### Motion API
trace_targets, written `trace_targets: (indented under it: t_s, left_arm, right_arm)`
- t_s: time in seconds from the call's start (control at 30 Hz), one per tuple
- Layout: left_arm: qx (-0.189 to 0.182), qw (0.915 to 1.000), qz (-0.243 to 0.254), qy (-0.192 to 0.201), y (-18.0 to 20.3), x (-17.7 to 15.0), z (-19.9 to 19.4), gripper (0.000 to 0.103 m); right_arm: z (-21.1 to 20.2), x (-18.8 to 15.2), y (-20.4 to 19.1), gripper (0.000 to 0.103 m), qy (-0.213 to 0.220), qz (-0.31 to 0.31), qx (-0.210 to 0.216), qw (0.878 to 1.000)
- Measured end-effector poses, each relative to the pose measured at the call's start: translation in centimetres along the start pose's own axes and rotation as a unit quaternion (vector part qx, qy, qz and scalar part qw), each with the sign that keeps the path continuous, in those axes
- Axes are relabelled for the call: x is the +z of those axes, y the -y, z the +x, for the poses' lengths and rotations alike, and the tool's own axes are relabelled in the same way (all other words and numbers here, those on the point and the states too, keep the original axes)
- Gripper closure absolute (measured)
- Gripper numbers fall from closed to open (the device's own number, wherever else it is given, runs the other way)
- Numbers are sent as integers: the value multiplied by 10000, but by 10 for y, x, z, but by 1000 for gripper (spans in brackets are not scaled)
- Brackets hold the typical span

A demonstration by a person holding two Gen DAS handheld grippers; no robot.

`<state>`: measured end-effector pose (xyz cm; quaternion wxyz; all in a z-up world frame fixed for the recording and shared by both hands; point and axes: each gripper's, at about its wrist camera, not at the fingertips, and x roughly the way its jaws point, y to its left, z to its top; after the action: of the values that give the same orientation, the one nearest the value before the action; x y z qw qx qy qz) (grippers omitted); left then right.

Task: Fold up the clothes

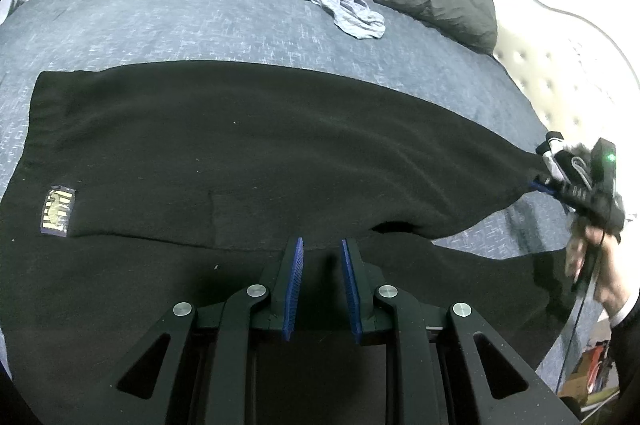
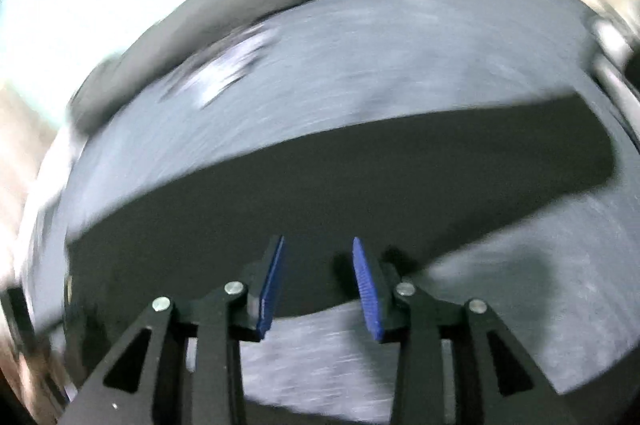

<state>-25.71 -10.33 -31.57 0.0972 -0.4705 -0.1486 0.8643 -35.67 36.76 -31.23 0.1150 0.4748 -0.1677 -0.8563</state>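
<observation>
Black fleece garment [image 1: 240, 145] lies under the left tool [image 1: 321, 245] and right tool [image 2: 318, 245], both released.

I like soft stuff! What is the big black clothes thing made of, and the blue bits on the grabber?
The black garment looks like soft fleece: matte, fuzzy, speckled with lint. The blue pads on the left gripper look like ridged rubber or plastic; hard to tell which.
</observation>
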Motion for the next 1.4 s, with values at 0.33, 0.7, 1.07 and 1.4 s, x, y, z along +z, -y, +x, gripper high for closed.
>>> trace_targets:
  t_s: [0.33, 0.7, 1.07, 1.4]
  left_arm:
    - [46, 9999, 89, -129, 13, 3, 19, 81]
    - [171, 9994, 206, -226, 20, 2, 32, 81]
    - [230, 9990, 289, -265, 21, 1, 35, 81]
    - [282, 9989, 297, -241, 23, 1, 36, 81]
  right_arm:
    - [-16, 27, 117, 58, 473, 2045, -597, 9759]
    - [-11, 40, 152, 94, 845, 2302, -393, 9687]
    - [-8, 37, 172, 94, 875, 2225, -614, 9690]
    - [-28, 40, 203, 59, 1352, 2680, -643, 9517]
